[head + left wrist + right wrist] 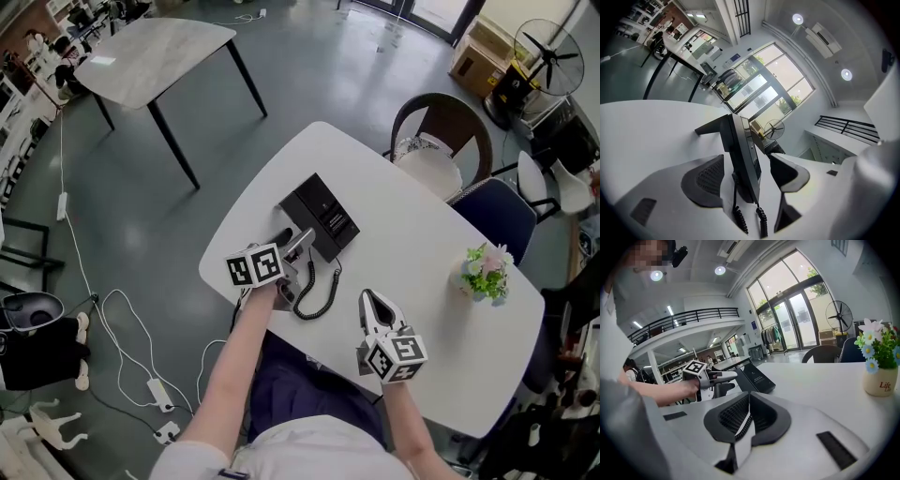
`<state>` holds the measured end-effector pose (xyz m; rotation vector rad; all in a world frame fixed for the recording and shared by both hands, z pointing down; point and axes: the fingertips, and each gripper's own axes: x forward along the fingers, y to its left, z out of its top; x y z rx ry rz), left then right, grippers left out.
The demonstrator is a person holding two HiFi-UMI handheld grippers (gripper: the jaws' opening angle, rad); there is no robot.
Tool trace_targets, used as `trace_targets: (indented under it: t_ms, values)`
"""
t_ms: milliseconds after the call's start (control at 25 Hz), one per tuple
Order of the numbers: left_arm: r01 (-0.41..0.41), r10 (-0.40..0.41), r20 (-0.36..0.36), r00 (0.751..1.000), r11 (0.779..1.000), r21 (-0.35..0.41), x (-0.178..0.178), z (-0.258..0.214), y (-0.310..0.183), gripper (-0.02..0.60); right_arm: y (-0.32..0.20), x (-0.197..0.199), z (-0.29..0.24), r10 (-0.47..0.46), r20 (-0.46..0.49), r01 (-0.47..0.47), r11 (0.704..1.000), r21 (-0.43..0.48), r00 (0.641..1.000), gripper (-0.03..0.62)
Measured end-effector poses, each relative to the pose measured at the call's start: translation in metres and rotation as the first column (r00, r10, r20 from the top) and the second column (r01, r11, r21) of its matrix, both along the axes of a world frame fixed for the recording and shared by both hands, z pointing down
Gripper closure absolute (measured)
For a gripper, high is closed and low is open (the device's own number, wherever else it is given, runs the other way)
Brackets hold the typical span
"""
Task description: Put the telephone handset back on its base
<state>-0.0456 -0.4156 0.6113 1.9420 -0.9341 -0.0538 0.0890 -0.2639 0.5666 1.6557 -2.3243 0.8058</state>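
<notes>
The black telephone base (323, 214) sits at the far left of the white table (427, 234). In the head view the handset (283, 234) appears to lie along the base's near-left side. Its coiled cord (314, 298) loops toward me. My left gripper (292, 244) is at the handset with its jaws wide open. In the left gripper view the handset (746, 183) and base (723, 129) stand between the pads (705, 180), touching neither. My right gripper (367, 298) rests on the table nearer me, shut and empty (749, 395).
A small pot of flowers (484, 274) stands at the table's right (880, 376). Two chairs (441, 141) are pushed in at the far side. A second table (155, 56) stands beyond, and cables with a power strip (150, 389) lie on the floor to the left.
</notes>
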Motion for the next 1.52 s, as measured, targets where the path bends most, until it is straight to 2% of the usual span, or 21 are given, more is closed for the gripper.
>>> trace_targets:
  t_ms: [440, 600, 880, 1280, 1440, 1520]
  values:
    - [0.011, -0.012, 0.013, 1.000, 0.999, 0.040, -0.004, -0.023, 0.041, 0.261, 0.017, 0.007, -0.021, -0.029, -0.005, 0.030, 0.998, 0.062, 1.000, 0.562]
    - [0.013, -0.018, 0.060, 0.998, 0.997, 0.080, -0.006, -0.035, 0.058, 0.261, 0.024, 0.011, -0.028, -0.029, 0.009, 0.028, 0.996, 0.083, 1.000, 0.562]
    - [-0.016, 0.001, 0.092, 0.996, 0.985, 0.169, -0.001, -0.065, 0.096, 0.261, 0.033, 0.020, -0.036, -0.031, 0.021, 0.029, 0.993, 0.117, 0.999, 0.562]
    - [-0.059, 0.035, 0.085, 0.996, 0.953, 0.296, 0.010, -0.109, 0.145, 0.262, 0.041, 0.026, -0.047, -0.057, 0.012, 0.055, 0.987, 0.148, 0.998, 0.562]
    - [-0.072, 0.033, 0.111, 0.993, 0.925, 0.372, 0.012, -0.129, 0.164, 0.262, 0.047, 0.028, -0.054, -0.057, 0.019, 0.054, 0.987, 0.150, 0.998, 0.560]
    - [-0.080, 0.021, 0.145, 0.989, 0.906, 0.416, 0.011, -0.135, 0.171, 0.285, 0.048, 0.031, -0.056, -0.053, 0.020, 0.049, 0.987, 0.150, 0.998, 0.562]
